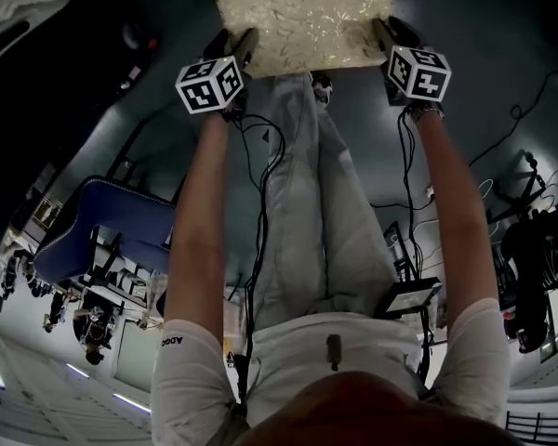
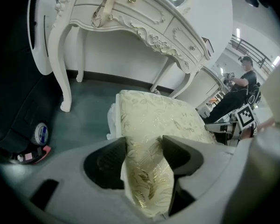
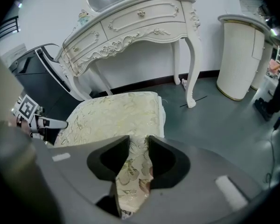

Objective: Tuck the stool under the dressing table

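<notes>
The stool [image 3: 114, 118], gold-patterned cushion up, stands on the floor [image 3: 224, 111] in front of the white dressing table [image 3: 140, 27], not yet under it. My left gripper [image 2: 144, 148] and right gripper [image 3: 139, 146] each pinch its cushion's near edge.

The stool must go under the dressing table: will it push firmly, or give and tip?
The stool is pinched by its padded edge in the left gripper and right gripper, so the grip probably gives. Held both sides, it likely won't twist. Smooth floor should let it slide.
</notes>
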Demonstrator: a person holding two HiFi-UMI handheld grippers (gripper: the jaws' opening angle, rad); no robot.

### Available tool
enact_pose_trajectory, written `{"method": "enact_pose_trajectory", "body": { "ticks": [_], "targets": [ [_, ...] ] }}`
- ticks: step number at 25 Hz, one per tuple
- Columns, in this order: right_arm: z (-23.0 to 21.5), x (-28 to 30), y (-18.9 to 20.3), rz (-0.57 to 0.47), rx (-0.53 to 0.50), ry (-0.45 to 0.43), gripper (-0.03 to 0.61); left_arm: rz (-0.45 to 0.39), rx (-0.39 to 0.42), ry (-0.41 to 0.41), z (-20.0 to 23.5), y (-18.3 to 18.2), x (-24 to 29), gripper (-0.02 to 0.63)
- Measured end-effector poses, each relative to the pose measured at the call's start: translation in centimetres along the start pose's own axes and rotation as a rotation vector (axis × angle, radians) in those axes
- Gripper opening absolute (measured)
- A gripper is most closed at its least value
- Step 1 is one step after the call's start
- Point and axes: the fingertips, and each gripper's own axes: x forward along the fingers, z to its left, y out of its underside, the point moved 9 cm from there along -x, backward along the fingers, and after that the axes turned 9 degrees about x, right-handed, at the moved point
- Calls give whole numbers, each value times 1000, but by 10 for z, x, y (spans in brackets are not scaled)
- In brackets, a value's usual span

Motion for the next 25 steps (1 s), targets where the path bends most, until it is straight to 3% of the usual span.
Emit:
{"method": "enact_pose_trajectory", "body": {
  "ticks": [12, 25],
  "targets": [
    [9, 46, -76, -24, 5, 21, 140, -30, 23, 14, 39, -77, 36, 259],
    [28, 101, -175, 12, 37, 135, 137, -5, 58, 35, 89, -185, 83, 259]
  ]
}}
